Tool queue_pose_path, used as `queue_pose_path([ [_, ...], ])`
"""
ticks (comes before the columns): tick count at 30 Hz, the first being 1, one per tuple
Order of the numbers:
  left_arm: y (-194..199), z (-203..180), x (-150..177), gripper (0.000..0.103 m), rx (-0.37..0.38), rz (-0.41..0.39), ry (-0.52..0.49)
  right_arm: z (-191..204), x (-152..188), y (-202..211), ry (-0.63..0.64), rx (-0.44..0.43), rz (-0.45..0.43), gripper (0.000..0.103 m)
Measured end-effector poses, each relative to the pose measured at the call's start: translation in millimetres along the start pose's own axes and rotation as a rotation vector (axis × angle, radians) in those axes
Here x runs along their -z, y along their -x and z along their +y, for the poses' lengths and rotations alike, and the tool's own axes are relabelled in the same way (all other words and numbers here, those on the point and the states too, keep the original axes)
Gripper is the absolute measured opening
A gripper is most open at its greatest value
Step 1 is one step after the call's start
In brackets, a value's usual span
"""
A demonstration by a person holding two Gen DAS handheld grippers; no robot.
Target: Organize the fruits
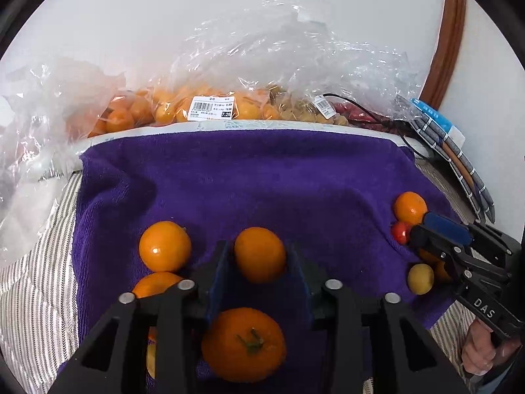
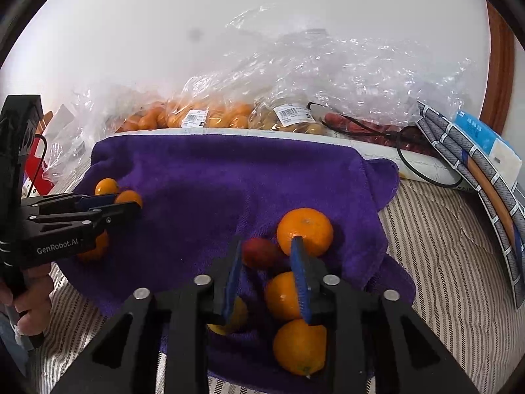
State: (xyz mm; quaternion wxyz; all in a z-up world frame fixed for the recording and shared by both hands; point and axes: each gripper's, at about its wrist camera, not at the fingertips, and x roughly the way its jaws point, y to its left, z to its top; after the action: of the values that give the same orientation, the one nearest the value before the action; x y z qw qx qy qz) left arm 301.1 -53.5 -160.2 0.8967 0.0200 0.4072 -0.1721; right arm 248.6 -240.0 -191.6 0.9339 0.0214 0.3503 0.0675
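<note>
Purple towel is left bare toward twelve o'clock, up to its far edge. Left gripper is parted around an orange; right gripper, parted, frames a red fruit.

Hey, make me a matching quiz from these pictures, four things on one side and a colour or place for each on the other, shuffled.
Things
1. towel
2. small tomato
3. stemmed orange
4. bagged fruit

Descriptions
A. red, beside the right gripper
B. purple
C. behind the towel, along the wall
D. nearest the left wrist camera, behind the left gripper fingers

Pairs: 1-B, 2-A, 3-D, 4-C
</note>
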Motion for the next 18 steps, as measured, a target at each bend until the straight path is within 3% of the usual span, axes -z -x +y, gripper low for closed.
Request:
queue_pose_path([
  [3, 2.2, -2.4, 0.5, 0.05, -0.017, -0.013, -0.014, -0.5, 0.7, 1.4, -0.002, 0.01, -0.004, 0.047],
  [10, 33.2, 7.6, -15.9, 0.054, -0.081, -0.045, 0.02, -0.8, -11.0, 28.9, -0.069, 0.018, -0.018, 0.048],
  [13, 61.7, 12.6, -13.6, 0.057, -0.113, -0.064, 0.051, 3.9, -15.2, 65.1, -0.087, 0.042, -0.043, 0.052],
  [15, 80.7, 13.6, -5.5, 0.065, -0.128, -0.076, 0.062, 7.4, -15.2, 91.4, -0.103, 0.066, -0.059, 0.059],
  [18, 107.9, 15.4, 8.9, 0.074, -0.138, -0.087, 0.101, 7.1, -9.1, 127.2, -0.15, 0.084, -0.069, 0.061],
])
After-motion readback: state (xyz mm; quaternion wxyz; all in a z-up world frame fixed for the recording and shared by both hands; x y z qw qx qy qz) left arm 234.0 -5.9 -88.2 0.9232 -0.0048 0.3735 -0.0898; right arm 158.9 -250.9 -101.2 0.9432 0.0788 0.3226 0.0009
